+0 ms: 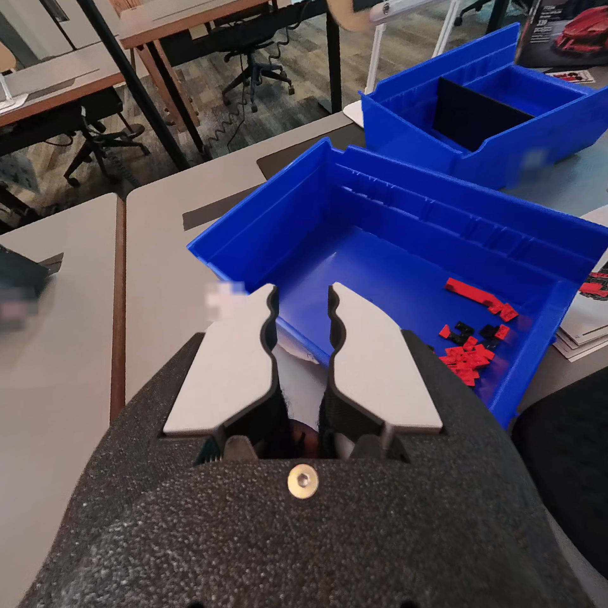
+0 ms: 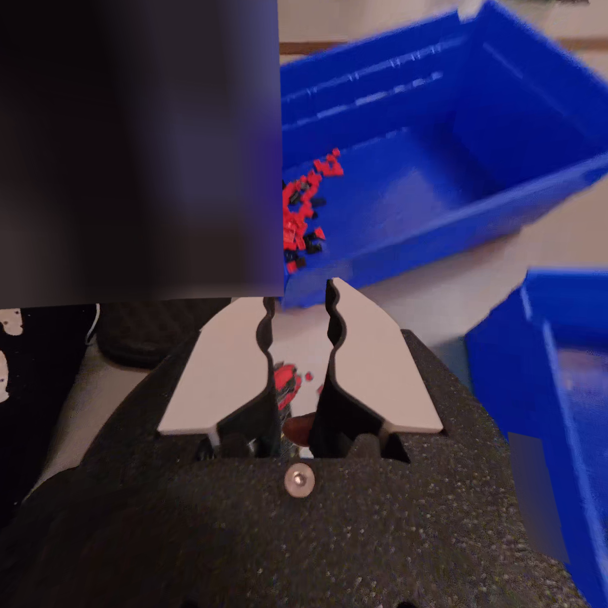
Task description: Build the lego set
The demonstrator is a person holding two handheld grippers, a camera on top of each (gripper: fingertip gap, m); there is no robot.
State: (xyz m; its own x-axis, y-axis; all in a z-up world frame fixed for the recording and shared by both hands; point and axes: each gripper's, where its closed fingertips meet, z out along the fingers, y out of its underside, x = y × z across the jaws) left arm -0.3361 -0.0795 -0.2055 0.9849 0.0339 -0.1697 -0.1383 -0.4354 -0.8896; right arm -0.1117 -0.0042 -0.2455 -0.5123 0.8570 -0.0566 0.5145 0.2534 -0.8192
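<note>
Left wrist view: both grippers [image 1: 302, 289] [image 2: 297, 289] gape empty; blur likely risks misjudging tiny bricks [image 1: 467, 355] in near bin [image 1: 263, 237].

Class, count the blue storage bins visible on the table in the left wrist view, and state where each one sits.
2. The nearer bin lies just ahead of the left gripper and holds red and black lego pieces. The farther bin, with a black divider, sits behind it. Others may lie out of frame.
</note>
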